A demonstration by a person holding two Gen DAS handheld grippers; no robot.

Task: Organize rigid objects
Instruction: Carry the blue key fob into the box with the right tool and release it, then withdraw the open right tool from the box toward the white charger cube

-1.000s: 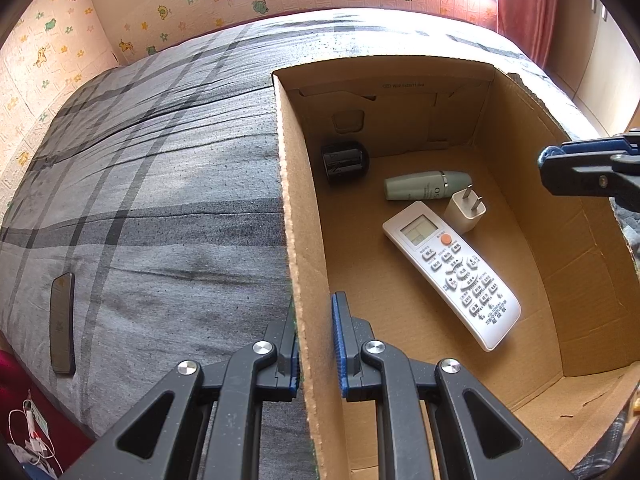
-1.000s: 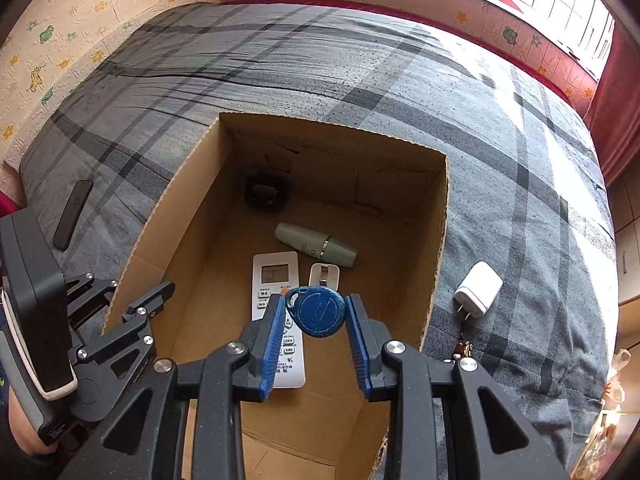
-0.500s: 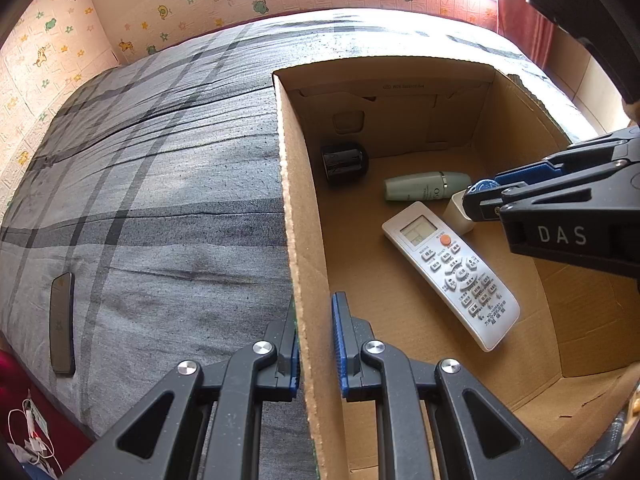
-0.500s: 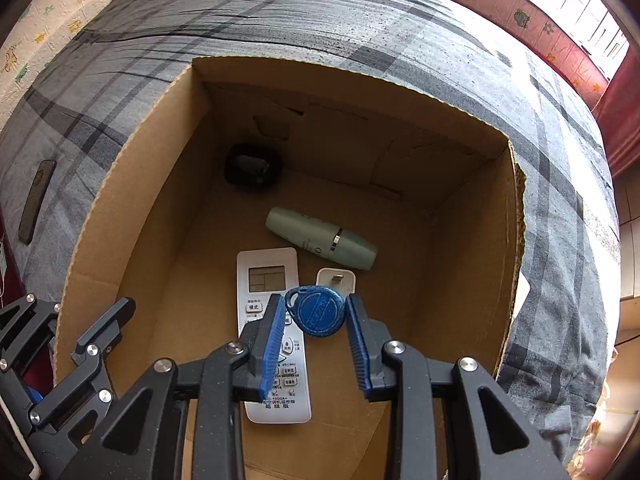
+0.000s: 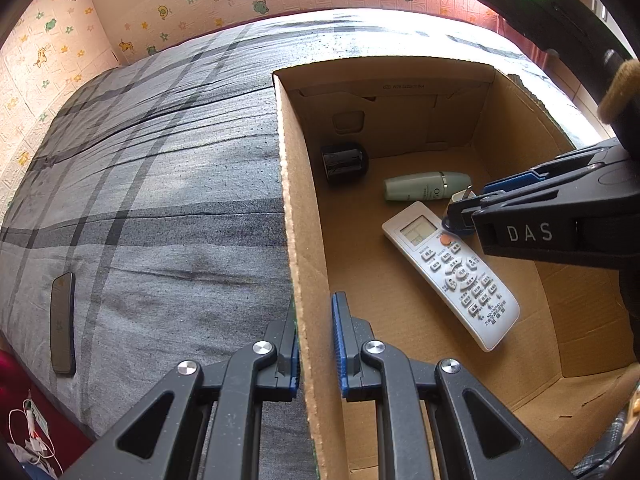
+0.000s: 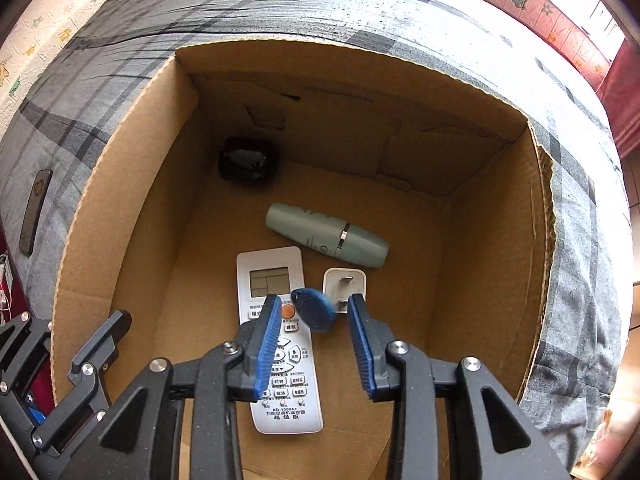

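We pinch the cardboard box (image 5: 298, 216) wall with our left gripper (image 5: 316, 344) while our right gripper (image 6: 314, 320) opens its jaws, the blue key fob (image 6: 314, 314) loose between them, above the remote (image 6: 280, 360).

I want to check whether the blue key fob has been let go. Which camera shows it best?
The right wrist view: the blue key fob sits blurred between the right gripper's opening jaws, clear of both pads. In the left wrist view, that gripper almost completely hides it.
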